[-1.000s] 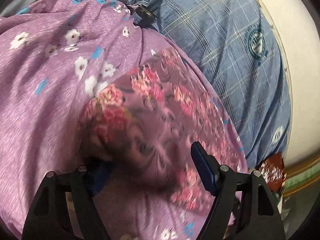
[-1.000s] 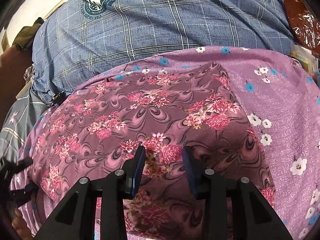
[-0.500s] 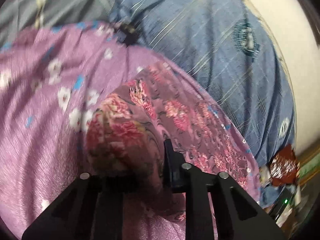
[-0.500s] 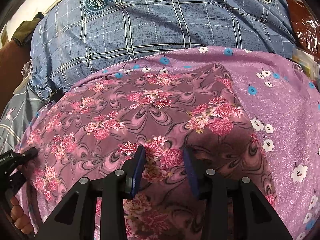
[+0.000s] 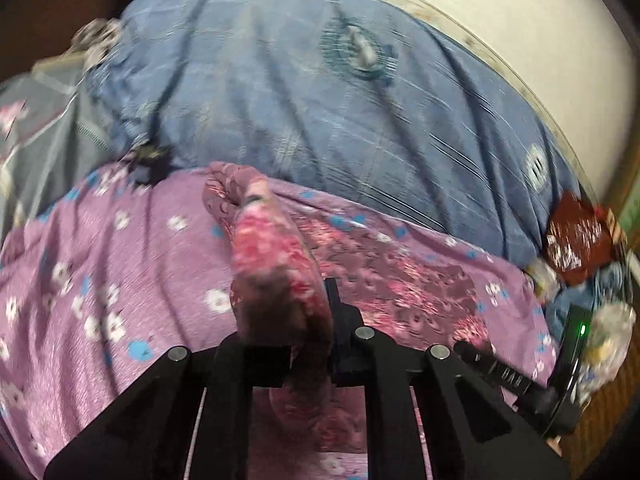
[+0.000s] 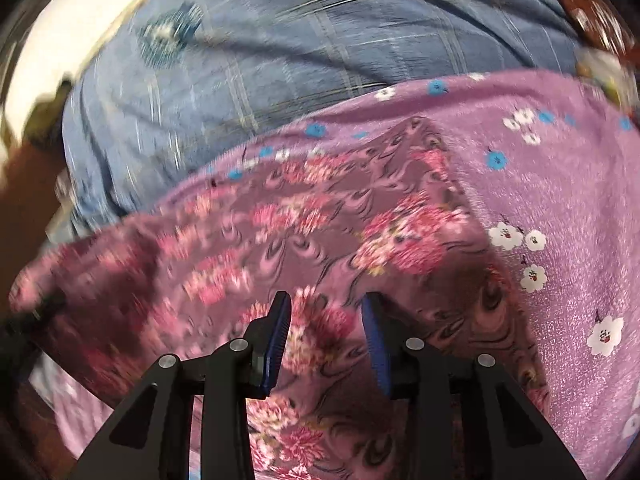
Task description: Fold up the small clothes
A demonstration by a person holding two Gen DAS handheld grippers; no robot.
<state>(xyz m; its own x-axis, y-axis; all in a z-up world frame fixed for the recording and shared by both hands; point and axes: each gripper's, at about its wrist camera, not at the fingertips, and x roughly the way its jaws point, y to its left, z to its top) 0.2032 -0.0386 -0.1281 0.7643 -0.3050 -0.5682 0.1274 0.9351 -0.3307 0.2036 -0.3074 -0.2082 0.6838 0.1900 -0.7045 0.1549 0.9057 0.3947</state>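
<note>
A mauve cloth with pink flowers (image 6: 320, 240) lies on a lilac sheet with white and blue flowers (image 6: 560, 220). My left gripper (image 5: 296, 340) is shut on a bunched edge of the flowered cloth (image 5: 272, 256) and holds it lifted off the sheet. My right gripper (image 6: 326, 332) hangs over the near part of the same cloth with a gap between its jaws; cloth shows in the gap, not pinched. The cloth's left side rises off the sheet in the right wrist view.
A blue checked blanket (image 5: 320, 100) lies behind the lilac sheet (image 5: 100, 280). A dark red packet (image 5: 576, 240) and small clutter sit at the right edge. A pale wall (image 5: 540, 20) stands behind. Grey bedding (image 5: 36, 128) lies at the far left.
My left gripper closed on the cloth's edge and lifted it up and toward the right. The right gripper stayed over the cloth, jaws unchanged.
</note>
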